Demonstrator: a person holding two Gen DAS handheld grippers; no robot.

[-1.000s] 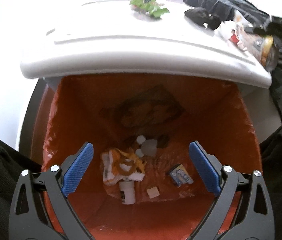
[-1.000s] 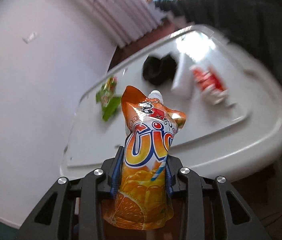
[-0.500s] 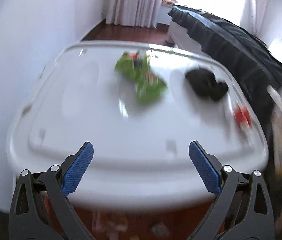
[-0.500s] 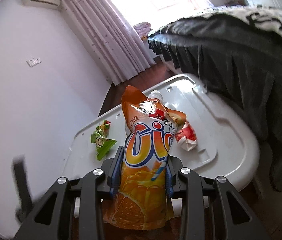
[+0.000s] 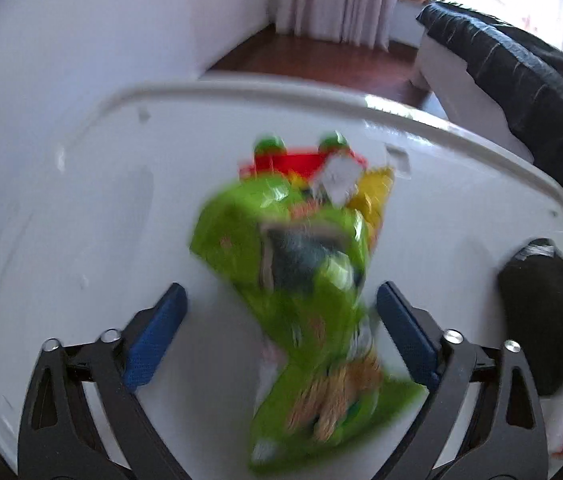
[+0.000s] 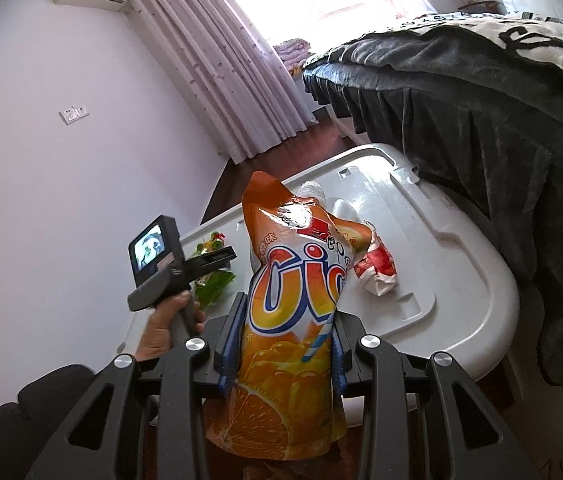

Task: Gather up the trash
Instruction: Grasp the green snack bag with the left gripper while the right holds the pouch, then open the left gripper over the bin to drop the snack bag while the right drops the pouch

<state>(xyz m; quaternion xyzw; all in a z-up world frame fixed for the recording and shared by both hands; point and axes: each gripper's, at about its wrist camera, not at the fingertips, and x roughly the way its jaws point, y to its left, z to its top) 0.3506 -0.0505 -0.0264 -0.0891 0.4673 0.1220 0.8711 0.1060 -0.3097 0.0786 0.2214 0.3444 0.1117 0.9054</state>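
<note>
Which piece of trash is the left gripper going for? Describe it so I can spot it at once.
Start at the big white lid beside the dark-covered bed. Near the lid's middle lies a crumpled bright green snack wrapper with a red and yellow end, between the left gripper's jaws, which have just been closing but are not yet touching it. The neighbouring black lump is dark; this alone is vivid green.

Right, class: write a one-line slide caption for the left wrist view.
Left gripper, jaws just closing, straddles a green snack wrapper on the white lid.
</note>
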